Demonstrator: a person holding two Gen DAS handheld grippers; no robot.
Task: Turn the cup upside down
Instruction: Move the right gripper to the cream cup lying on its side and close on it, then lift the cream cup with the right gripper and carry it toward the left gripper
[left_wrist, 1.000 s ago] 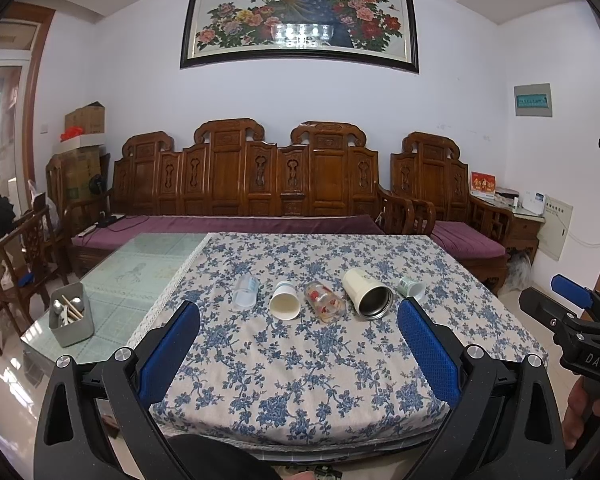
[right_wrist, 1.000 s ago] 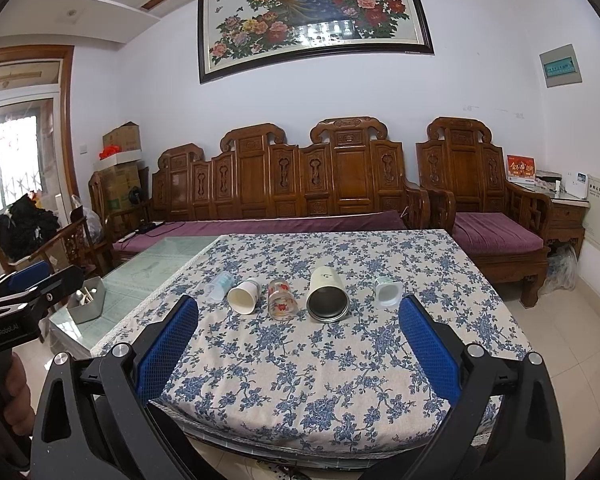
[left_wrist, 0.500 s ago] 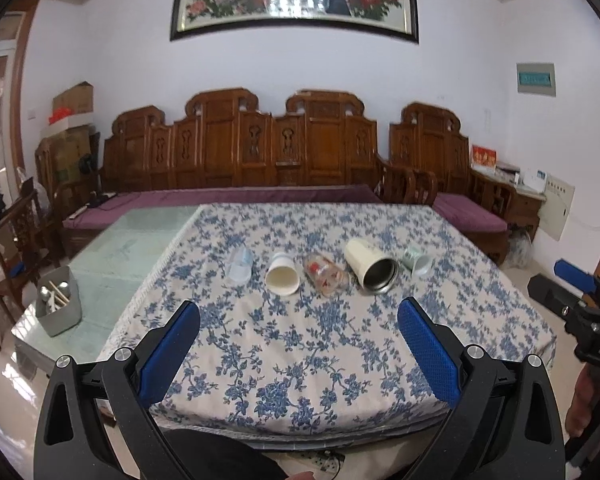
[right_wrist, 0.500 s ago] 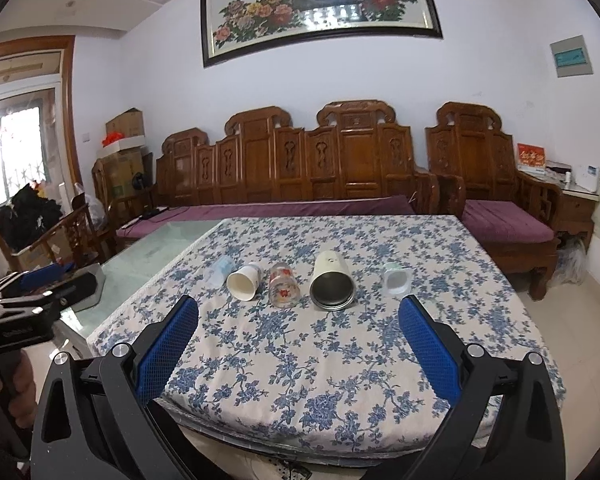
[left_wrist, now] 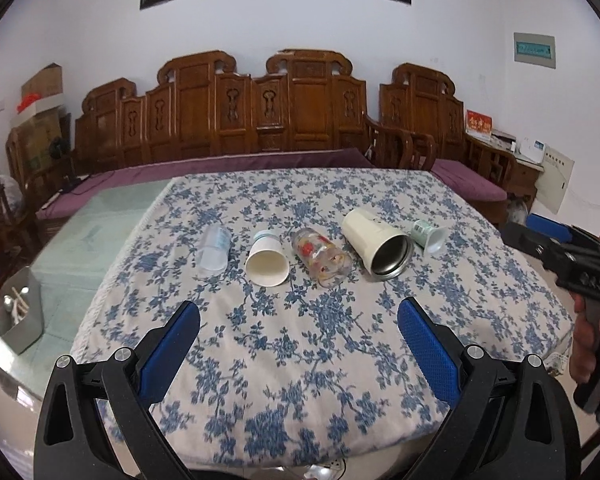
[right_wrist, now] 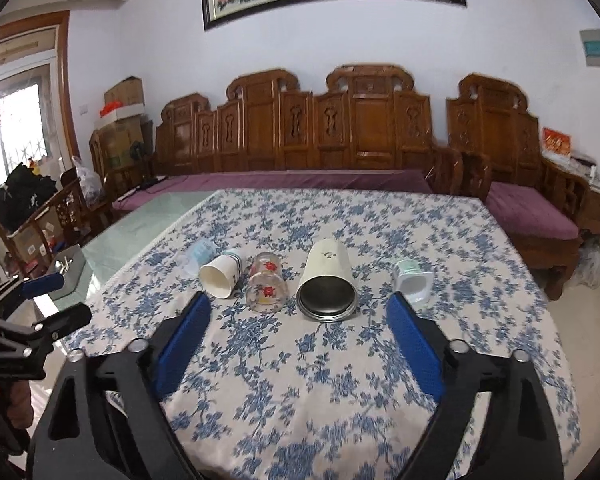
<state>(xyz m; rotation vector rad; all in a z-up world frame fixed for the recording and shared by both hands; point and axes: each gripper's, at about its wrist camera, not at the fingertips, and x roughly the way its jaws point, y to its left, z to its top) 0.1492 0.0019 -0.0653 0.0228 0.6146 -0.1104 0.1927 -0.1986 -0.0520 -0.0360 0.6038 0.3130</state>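
Observation:
Several cups lie on their sides in a row on the blue-flowered tablecloth (left_wrist: 300, 360): a clear plastic cup (left_wrist: 214, 247), a white paper cup (left_wrist: 266, 258), a glass with red flowers (left_wrist: 320, 257), a cream steel tumbler (left_wrist: 377, 244) and a small green-white cup (left_wrist: 429, 235). In the right wrist view the row runs from the clear cup (right_wrist: 199, 254), paper cup (right_wrist: 221, 274), glass (right_wrist: 266, 282), tumbler (right_wrist: 327, 281) to the small cup (right_wrist: 413, 282). My left gripper (left_wrist: 299, 322) is open and empty, short of the row. My right gripper (right_wrist: 298, 314) is open and empty, just before the glass and tumbler.
A grey metal box (left_wrist: 20, 316) with utensils stands on the bare green glass tabletop at the left. A carved wooden bench (left_wrist: 260, 120) with purple cushions runs behind the table. Wooden chairs and boxes stand at the far left.
Both grippers have moved forward and down toward the row of cups, which now looks larger and closer. Both stay open and the cups have not moved.

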